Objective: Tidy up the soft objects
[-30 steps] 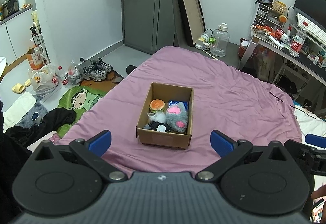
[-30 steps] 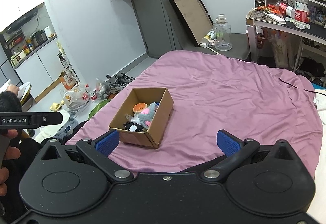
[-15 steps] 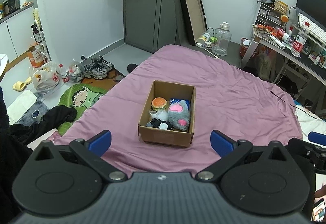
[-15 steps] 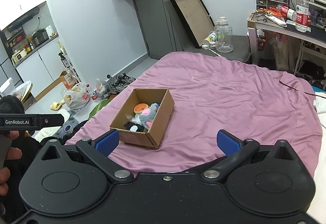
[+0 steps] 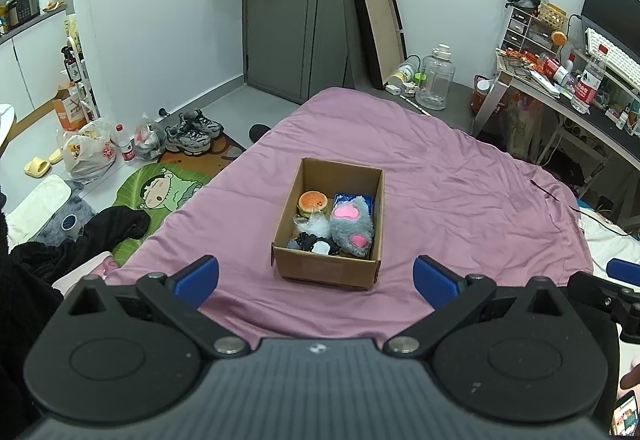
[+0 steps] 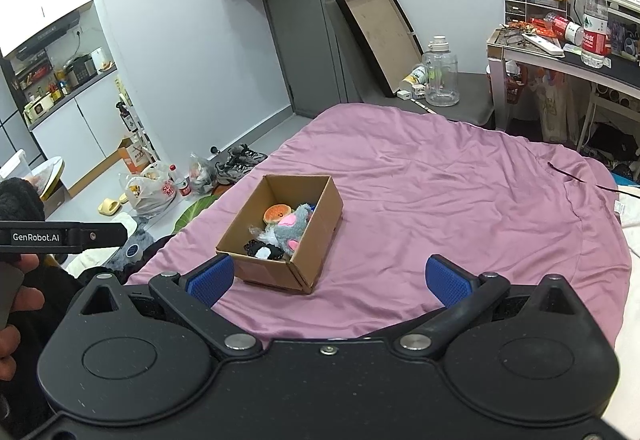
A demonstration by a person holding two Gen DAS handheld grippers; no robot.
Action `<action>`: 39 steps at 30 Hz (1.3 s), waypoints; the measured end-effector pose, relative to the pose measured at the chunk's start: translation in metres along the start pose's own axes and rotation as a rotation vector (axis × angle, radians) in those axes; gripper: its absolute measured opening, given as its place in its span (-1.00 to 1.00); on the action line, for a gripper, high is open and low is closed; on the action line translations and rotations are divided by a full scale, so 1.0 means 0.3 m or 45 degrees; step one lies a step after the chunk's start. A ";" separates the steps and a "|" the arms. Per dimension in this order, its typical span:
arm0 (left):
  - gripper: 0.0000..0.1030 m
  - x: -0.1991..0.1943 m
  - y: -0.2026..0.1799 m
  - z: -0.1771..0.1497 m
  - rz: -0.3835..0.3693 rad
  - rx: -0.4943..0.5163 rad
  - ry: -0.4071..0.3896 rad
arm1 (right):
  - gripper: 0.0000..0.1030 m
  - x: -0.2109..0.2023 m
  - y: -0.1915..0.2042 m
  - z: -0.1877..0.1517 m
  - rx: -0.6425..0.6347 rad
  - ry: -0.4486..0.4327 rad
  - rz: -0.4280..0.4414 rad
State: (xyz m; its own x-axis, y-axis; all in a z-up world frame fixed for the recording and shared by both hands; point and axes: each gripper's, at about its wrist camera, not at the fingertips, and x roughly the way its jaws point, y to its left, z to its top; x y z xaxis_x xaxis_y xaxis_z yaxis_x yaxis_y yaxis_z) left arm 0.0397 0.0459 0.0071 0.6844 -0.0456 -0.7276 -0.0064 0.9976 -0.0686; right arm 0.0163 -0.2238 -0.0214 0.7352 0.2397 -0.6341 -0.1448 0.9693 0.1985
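Soft toys (image 5: 344, 226) in box (image 5: 328, 270) on bed (image 5: 460, 208), desk (image 5: 592, 112) right.

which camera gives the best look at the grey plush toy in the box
The left wrist view: it looks down into the cardboard box, showing the grey plush toy whole. In the right wrist view the toy is partly hidden by the box wall.

My bed (image 5: 460, 200) is spread with a wrinkled mauve sheet (image 6: 460, 200). One open cardboard box (image 5: 328, 260) sits directly on it, near the edge closest to me, its flaps folded down. A thin dark cord (image 5: 546, 192) lies across the sheet toward the right side.
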 end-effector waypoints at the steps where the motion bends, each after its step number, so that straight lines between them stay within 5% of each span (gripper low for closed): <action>1: 0.99 -0.001 0.000 0.000 -0.001 0.000 -0.001 | 1.00 0.000 0.001 0.000 0.000 0.000 0.000; 39: 0.99 0.003 -0.043 -0.024 -0.004 0.022 0.001 | 1.00 -0.005 -0.025 -0.004 0.003 0.021 -0.002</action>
State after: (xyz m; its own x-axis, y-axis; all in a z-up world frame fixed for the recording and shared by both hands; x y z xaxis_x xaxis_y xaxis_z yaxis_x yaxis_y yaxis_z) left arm 0.0350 0.0326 0.0023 0.6837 -0.0487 -0.7282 0.0080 0.9982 -0.0593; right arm 0.0156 -0.2314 -0.0227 0.7244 0.2391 -0.6466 -0.1420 0.9695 0.1996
